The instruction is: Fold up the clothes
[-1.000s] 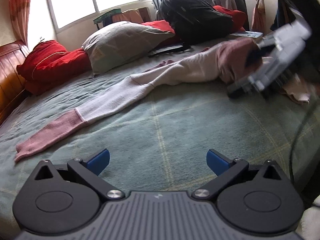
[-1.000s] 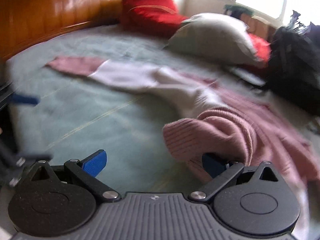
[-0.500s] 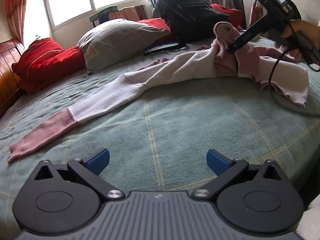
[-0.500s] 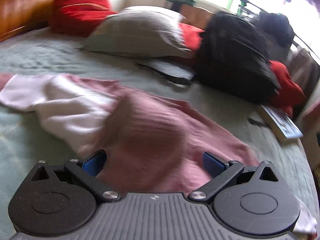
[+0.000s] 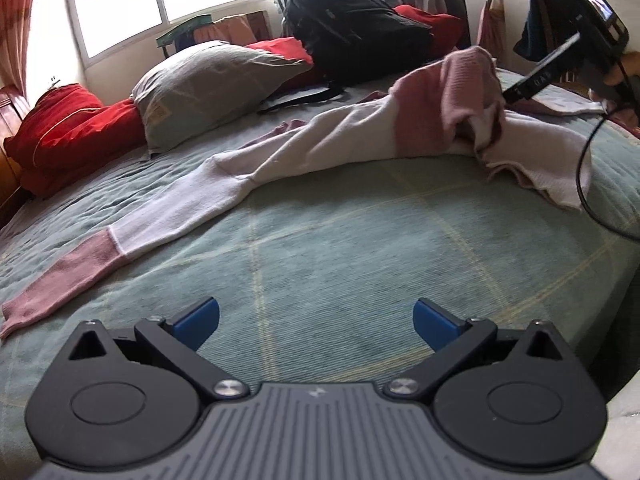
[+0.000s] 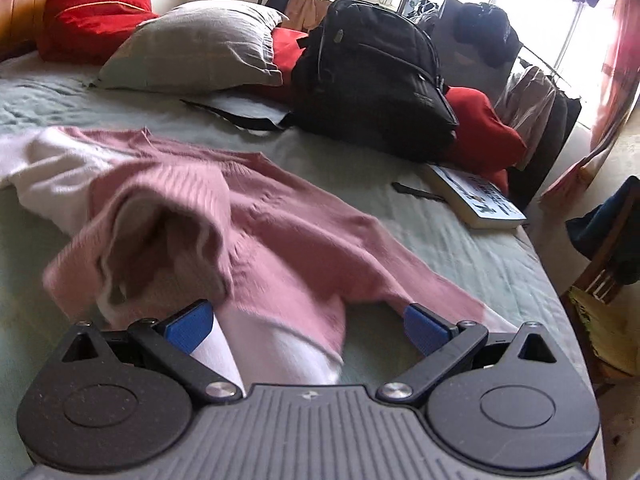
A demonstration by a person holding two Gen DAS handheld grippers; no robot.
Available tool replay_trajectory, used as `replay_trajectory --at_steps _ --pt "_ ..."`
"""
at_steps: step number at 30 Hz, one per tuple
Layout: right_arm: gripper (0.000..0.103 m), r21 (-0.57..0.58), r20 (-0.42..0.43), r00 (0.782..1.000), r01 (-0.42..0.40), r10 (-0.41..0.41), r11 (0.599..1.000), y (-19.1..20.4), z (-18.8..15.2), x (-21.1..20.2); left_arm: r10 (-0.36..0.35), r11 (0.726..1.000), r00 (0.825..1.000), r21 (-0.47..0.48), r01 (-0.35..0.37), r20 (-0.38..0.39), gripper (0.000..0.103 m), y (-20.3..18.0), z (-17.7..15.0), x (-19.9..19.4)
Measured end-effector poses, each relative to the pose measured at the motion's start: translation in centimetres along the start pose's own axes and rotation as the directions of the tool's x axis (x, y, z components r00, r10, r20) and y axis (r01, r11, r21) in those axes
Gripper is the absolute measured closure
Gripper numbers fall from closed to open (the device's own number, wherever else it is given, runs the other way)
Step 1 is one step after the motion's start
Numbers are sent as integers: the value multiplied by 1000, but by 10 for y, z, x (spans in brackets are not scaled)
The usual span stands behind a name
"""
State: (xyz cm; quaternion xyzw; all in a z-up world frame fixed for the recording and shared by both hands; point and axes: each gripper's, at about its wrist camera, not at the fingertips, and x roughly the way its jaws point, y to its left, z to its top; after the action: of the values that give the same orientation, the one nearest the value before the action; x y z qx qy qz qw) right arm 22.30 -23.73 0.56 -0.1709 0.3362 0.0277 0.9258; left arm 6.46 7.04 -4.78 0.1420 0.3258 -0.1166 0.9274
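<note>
Sweater (image 6: 280,232) sleeve now flopped across its body, right gripper (image 6: 308,322) and left gripper (image 5: 316,320) both spread, empty.

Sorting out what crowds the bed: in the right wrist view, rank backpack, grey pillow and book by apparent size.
1. Backpack and grey pillow: they look about alike, too close to rank.
2. Book: clearly smallest, though it lies nearer the camera.

Backpack (image 6: 372,84), book (image 6: 478,200) (pillow (image 5: 212,84) beside)

Ribbed knit sweater (image 6: 256,216), quilted bedspread (image 5: 340,248)
</note>
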Motion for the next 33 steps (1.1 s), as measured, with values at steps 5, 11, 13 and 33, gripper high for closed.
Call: replay_trajectory --at_steps 5,11,13,33 --pt "0 -7 26 998 -55 55 998 8 -18 -24 -37 999 999 14 37 -10 1 -8 7 5" --pt "0 -44 19 989 -149 149 988 34 -34 -37 -95 993 995 71 96 -15 1 -27 19 17" --pt "0 -56 17 983 -179 180 982 42 -38 -41 -119 989 993 87 120 -16 1 -33 23 21" --pt "0 35 194 829 -539 524 841 55 19 -12 -86 991 994 101 93 -72 1 -45 28 40"
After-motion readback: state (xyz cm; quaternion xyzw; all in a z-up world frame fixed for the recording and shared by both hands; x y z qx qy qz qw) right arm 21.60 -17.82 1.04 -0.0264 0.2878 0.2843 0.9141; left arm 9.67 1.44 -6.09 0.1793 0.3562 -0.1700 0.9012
